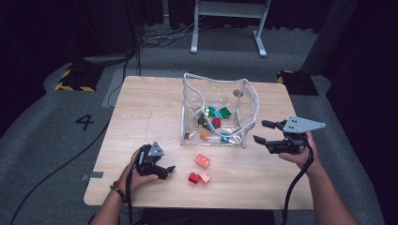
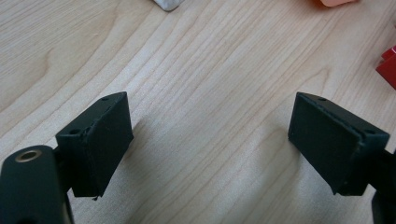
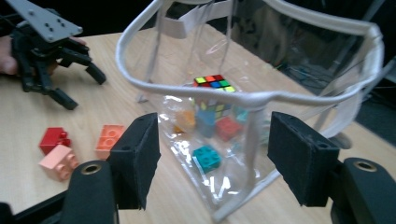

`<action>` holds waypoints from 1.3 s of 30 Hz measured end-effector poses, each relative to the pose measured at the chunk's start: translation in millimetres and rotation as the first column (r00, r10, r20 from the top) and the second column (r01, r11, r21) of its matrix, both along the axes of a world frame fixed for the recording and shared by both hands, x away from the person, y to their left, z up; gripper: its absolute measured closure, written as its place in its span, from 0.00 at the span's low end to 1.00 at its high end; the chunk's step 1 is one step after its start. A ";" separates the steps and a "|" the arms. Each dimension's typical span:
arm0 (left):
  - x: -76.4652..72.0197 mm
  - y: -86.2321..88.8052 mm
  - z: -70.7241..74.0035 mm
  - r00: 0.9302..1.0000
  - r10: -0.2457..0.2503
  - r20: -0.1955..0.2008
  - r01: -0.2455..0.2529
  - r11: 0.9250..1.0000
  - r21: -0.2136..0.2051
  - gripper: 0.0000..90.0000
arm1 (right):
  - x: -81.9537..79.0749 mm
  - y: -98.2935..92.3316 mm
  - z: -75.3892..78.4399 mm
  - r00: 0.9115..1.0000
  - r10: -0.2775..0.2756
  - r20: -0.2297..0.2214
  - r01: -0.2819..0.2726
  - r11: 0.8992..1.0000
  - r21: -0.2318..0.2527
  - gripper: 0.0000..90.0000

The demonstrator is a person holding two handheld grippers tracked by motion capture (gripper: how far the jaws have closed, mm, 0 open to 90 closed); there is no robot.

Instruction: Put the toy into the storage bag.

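Facing the floppy, slippery clear bag [image 3: 261, 60] mid-frame, the spread, empty right gripper [image 3: 212, 154] should pinch its stiffer white corner seam [image 3: 252, 140].

A white-legged metal stand [image 1: 228, 18] rests on grey carpet [image 1: 42, 117] beyond the table, with black-and-yellow hazard tape [image 1: 75, 79] and a painted numeral four [image 1: 84, 122].

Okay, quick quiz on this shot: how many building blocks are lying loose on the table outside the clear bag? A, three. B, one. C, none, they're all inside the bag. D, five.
A: three blocks lie on the wood in front of the clear bag: an orange block, a red block and a pink block beside it.
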State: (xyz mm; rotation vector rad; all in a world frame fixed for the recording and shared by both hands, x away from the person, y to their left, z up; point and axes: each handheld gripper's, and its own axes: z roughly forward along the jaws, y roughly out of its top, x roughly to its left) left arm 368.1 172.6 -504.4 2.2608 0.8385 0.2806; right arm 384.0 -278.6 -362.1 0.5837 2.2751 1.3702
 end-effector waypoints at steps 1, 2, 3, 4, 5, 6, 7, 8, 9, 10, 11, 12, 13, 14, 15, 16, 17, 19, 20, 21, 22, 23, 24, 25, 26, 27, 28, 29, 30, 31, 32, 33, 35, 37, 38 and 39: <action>0.0 0.0 0.0 1.000 0.000 0.000 0.000 1.000 0.000 0.15 | -0.9 0.5 -3.4 1.000 0.006 -0.007 -0.006 1.000 0.002 0.36; 0.0 0.0 0.0 1.000 0.000 0.000 0.000 1.000 0.000 0.15 | -2.2 2.0 -6.9 1.000 -0.003 -0.015 0.004 1.000 0.003 0.35; 0.1 0.1 0.1 1.000 -0.002 0.000 0.002 1.000 0.002 0.15 | -2.7 3.1 -10.5 1.000 -0.001 -0.022 0.001 1.000 0.004 0.35; 0.0 0.0 0.0 1.000 0.000 0.000 0.000 1.000 0.000 0.15 | -3.5 4.6 -14.1 1.000 0.003 -0.031 -0.003 1.000 0.004 0.34; 0.0 0.0 0.0 1.000 0.000 0.000 0.000 1.000 0.000 0.15 | -4.6 6.7 -17.7 0.999 0.012 -0.039 -0.011 1.000 0.013 0.34; 0.0 0.0 0.0 1.000 0.000 0.000 0.000 1.000 0.000 0.15 | -5.7 8.7 -21.0 0.999 0.018 -0.042 -0.017 1.000 0.008 0.34; 0.0 0.0 0.0 1.000 0.000 0.000 0.000 1.000 0.000 0.15 | -7.2 11.1 -24.3 0.999 0.016 -0.044 -0.016 1.000 0.007 0.34; 0.0 0.0 -0.1 1.000 0.000 0.000 0.000 1.000 -0.001 0.15 | -8.4 12.9 -27.4 0.999 0.026 -0.048 -0.026 1.000 0.005 0.34; 0.0 0.0 0.0 1.000 0.000 0.000 0.000 1.000 0.000 0.15 | -9.8 15.0 -30.5 0.998 0.045 -0.054 -0.045 0.999 0.008 0.34; 0.0 0.0 0.0 1.000 0.000 0.000 0.000 1.000 0.000 0.15 | -11.8 17.5 -33.9 0.997 0.051 -0.058 -0.051 0.999 0.017 0.34; 0.0 0.0 0.0 1.000 0.000 0.000 0.000 1.000 0.000 0.15 | -13.3 19.6 -37.0 0.996 0.062 -0.060 -0.061 0.998 0.018 0.34; 0.0 0.0 0.0 1.000 0.000 0.000 0.000 1.000 0.000 0.15 | -15.2 22.5 -39.9 0.995 0.068 -0.071 -0.067 0.998 0.018 0.34; 0.0 0.0 0.0 1.000 0.000 0.000 0.000 1.000 0.000 0.15 | -17.0 26.3 -43.6 0.994 0.081 -0.070 -0.080 0.997 0.015 0.35; 0.0 0.0 0.0 1.000 0.000 0.000 0.000 1.000 0.000 0.15 | -18.6 28.9 -46.0 0.994 0.081 -0.073 -0.080 0.997 0.021 0.35; 0.1 0.1 0.1 1.000 -0.001 0.000 0.001 1.000 0.002 0.15 | -20.1 31.6 -49.4 0.993 0.090 -0.076 -0.088 0.996 0.029 0.36; 0.1 0.2 0.1 1.000 -0.002 0.000 0.002 1.000 0.002 0.15 | -21.7 34.8 -53.0 0.991 0.101 -0.087 -0.098 0.994 0.041 0.36; 0.1 0.2 0.1 1.000 -0.002 0.000 0.002 1.000 0.002 0.15 | -23.0 38.4 -56.7 0.989 0.114 -0.088 -0.111 0.993 0.043 0.36; 0.1 0.1 0.1 1.000 -0.002 0.000 0.002 1.000 0.002 0.15 | -26.8 46.6 -64.2 0.986 0.134 -0.101 -0.130 0.991 0.043 0.37; 0.1 0.1 0.1 1.000 -0.001 0.000 0.001 1.000 0.002 0.15 | -28.5 51.0 -68.2 0.983 0.145 -0.111 -0.141 0.989 0.045 0.37; 0.1 0.1 0.1 1.000 -0.001 0.000 0.001 1.000 0.002 0.15 | -30.0 55.5 -72.3 0.979 0.163 -0.121 -0.158 0.986 0.050 0.37; 0.1 0.2 0.1 1.000 -0.001 0.000 0.001 1.000 0.002 0.15 | -31.5 60.4 -76.4 0.976 0.175 -0.130 -0.170 0.984 0.047 0.38; 0.1 0.2 0.1 1.000 -0.001 0.000 0.001 1.000 0.002 0.15 | -33.3 65.9 -80.3 0.971 0.186 -0.147 -0.182 0.982 0.042 0.38; 0.1 0.1 0.1 1.000 -0.001 0.000 0.001 1.000 0.002 0.15 | -34.0 71.4 -84.0 0.967 0.204 -0.154 -0.203 0.979 0.024 0.38; 0.0 0.2 0.1 1.000 -0.002 0.000 0.002 1.000 0.002 0.15 | -35.6 77.2 -87.7 0.961 0.220 -0.167 -0.220 0.975 0.018 0.38; 0.0 0.2 0.1 1.000 -0.001 0.000 0.001 1.000 0.002 0.15 | -37.2 82.9 -91.2 0.958 0.226 -0.179 -0.227 0.974 0.015 0.39; 0.0 0.2 0.1 1.000 -0.001 0.000 0.001 1.000 0.003 0.15 | -37.8 88.2 -94.8 0.954 0.233 -0.189 -0.235 0.972 0.014 0.39; 0.0 0.1 0.1 1.000 -0.001 0.000 0.001 1.000 0.002 0.15 | -38.0 93.0 -98.2 0.950 0.243 -0.197 -0.247 0.969 0.002 0.39; 0.1 0.2 0.1 1.000 -0.002 0.000 0.002 1.000 0.002 0.15 | -38.4 98.0 -101.4 0.949 0.244 -0.200 -0.252 0.968 -0.013 0.39; 0.1 0.2 0.1 1.000 -0.001 0.000 0.001 1.000 0.002 0.15 | -38.9 102.9 -104.7 0.947 0.249 -0.205 -0.258 0.966 -0.020 0.39; 0.0 0.1 0.1 1.000 -0.001 0.000 0.001 1.000 0.002 0.15 | -39.3 107.7 -107.0 0.944 0.255 -0.208 -0.268 0.963 -0.035 0.40; 0.0 0.2 0.1 1.000 -0.001 0.000 0.001 1.000 0.002 0.15 | -40.2 111.5 -108.1 0.941 0.265 -0.209 -0.281 0.959 -0.046 0.40; 0.1 0.2 0.1 1.000 -0.002 0.000 0.002 1.000 0.003 0.15 | -40.5 114.3 -109.1 0.938 0.280 -0.203 -0.294 0.955 -0.042 0.39; 0.0 0.2 0.1 1.000 -0.002 0.000 0.002 1.000 0.002 0.15 | -41.7 120.2 -111.6 0.928 0.295 -0.228 -0.309 0.951 -0.025 0.40; 0.1 0.1 0.1 1.000 -0.001 0.000 0.001 1.000 0.002 0.15 | -44.1 126.3 -115.4 0.925 0.305 -0.226 -0.325 0.944 -0.055 0.39; 0.1 0.2 0.1 1.000 -0.002 0.000 0.002 1.000 0.002 0.15 | -45.3 128.7 -117.1 0.923 0.307 -0.231 -0.329 0.942 -0.060 0.39; 0.0 0.1 0.1 1.000 -0.001 0.000 0.001 1.000 0.002 0.15 | -47.1 130.5 -118.2 0.919 0.303 -0.253 -0.328 0.943 -0.062 0.39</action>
